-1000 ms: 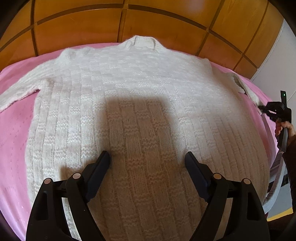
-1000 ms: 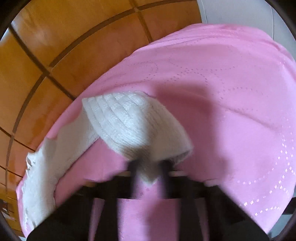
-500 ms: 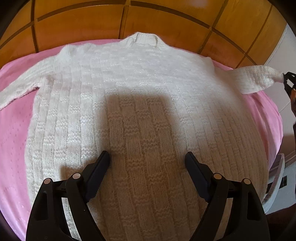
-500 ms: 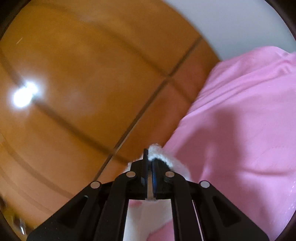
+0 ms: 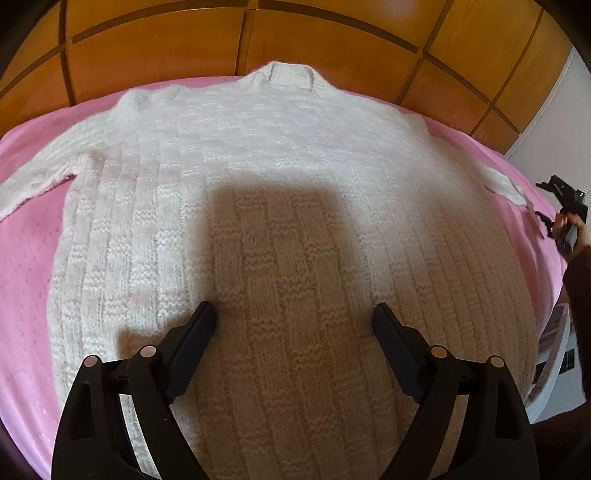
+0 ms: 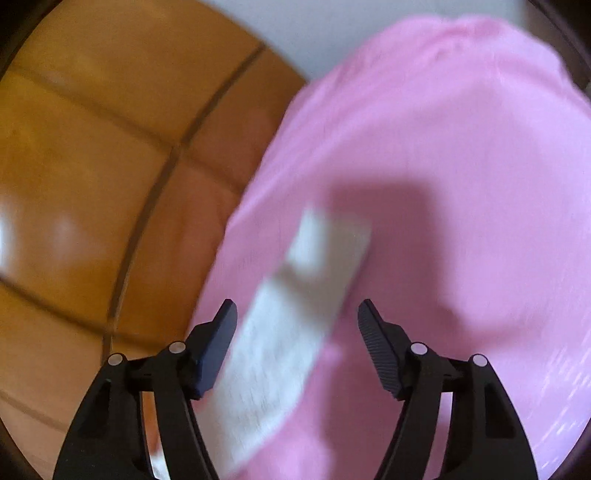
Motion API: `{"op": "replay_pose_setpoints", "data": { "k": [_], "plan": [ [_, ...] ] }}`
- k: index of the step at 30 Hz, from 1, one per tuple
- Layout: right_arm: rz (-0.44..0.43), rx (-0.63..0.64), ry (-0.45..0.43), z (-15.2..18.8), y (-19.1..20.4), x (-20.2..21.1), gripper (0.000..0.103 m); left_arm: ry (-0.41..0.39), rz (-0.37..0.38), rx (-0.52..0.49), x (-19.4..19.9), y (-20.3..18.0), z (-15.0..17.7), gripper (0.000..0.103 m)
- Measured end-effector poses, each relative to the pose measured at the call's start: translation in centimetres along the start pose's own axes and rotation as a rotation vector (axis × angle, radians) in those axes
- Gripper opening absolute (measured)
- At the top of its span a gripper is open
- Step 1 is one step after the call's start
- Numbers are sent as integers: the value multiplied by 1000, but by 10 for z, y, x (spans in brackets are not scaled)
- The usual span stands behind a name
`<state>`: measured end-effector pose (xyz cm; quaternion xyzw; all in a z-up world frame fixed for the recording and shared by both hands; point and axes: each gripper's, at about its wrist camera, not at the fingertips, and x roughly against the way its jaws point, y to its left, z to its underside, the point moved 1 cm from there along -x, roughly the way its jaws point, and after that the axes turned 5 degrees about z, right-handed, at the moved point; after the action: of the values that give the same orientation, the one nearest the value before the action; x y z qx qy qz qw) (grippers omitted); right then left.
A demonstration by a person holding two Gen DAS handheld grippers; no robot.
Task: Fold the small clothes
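Note:
A cream knitted sweater (image 5: 280,192) lies flat, spread over a pink bedspread (image 5: 26,280), its collar toward the wooden headboard. My left gripper (image 5: 293,321) hovers over the sweater's lower middle, its jaws opening wide with nothing between them. In the right wrist view the sweater's sleeve (image 6: 295,302) lies blurred on the pink bedspread (image 6: 443,155), stretched out below and ahead of my right gripper (image 6: 297,317). Its jaws are opening and the pads do not press on the sleeve. The right gripper (image 5: 554,214) also shows at the far right of the left wrist view, beside the sleeve's cuff (image 5: 506,186).
A wooden panelled headboard (image 5: 295,33) runs along the far side of the bed. A white wall (image 5: 557,125) stands to the right. A hand (image 5: 570,230) and dark sleeve hold the right gripper at the bed's right edge.
My right gripper was shut on the sleeve's cuff and held it lifted; now its jaws stand apart and the sleeve lies stretched out on the bedspread. The left gripper has stayed in place.

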<state>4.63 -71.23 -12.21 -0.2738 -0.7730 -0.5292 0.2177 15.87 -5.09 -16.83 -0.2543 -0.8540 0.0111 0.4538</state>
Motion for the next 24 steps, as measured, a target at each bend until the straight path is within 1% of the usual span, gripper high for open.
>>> {"op": "replay_pose_setpoints", "data": {
  "k": [1,2,3,4,5,6,7,8,10,11,12,13,14,15,16,17,18,19,20,21,22,23,24],
  "plan": [
    [-3,30,35,12,2,-8,67,0,-4,0,0,-1,0,86],
    [13,61,62,24,5,-18,65,0,-7,3,0,-1,0,86],
    [24,75,68,31,7,-23,62,-1,-10,8,0,-1,0,86],
    [37,91,55,35,10,-26,53,-2,-12,12,0,-2,0,86],
    [55,116,39,37,17,-29,42,-3,-13,17,0,-1,-1,86],
    [60,130,60,36,23,-32,3,-6,-11,27,2,-1,-1,86],
    [74,143,87,33,28,-38,5,-9,-8,32,3,-1,-1,86],
    [96,160,73,32,31,-35,5,-12,-4,37,5,0,-1,86],
    [132,221,-22,20,40,-24,4,-21,6,56,11,5,-1,86],
    [196,243,-60,16,39,-18,4,-26,8,66,14,8,0,86],
    [260,253,-65,14,34,-18,4,-37,8,85,20,14,1,86],
    [306,255,-45,15,27,-22,4,-45,5,97,24,18,2,86],
    [318,260,-15,17,21,-27,4,-53,-1,110,28,23,2,86],
    [311,273,-5,20,18,-33,6,-67,-8,128,35,30,3,86],
    [301,275,-14,25,18,-29,18,-82,-21,146,42,37,3,86],
    [287,264,-21,26,18,-27,26,-98,-37,165,48,43,4,86],
    [245,241,-26,31,18,-18,52,-119,-53,193,58,53,6,86],
    [211,231,-29,37,18,-9,65,-139,-65,222,67,64,9,86],
    [191,235,-32,44,21,-2,66,-152,-75,241,73,71,13,86],
    [156,273,-12,58,29,5,66,-169,-96,274,82,83,19,86],
    [126,295,15,61,37,9,68,-178,-108,295,88,91,23,86],
    [85,320,57,73,42,14,68,-185,-113,324,94,101,29,86],
    [33,353,111,93,49,17,70,-190,-112,345,98,107,33,86]
  ]
}}
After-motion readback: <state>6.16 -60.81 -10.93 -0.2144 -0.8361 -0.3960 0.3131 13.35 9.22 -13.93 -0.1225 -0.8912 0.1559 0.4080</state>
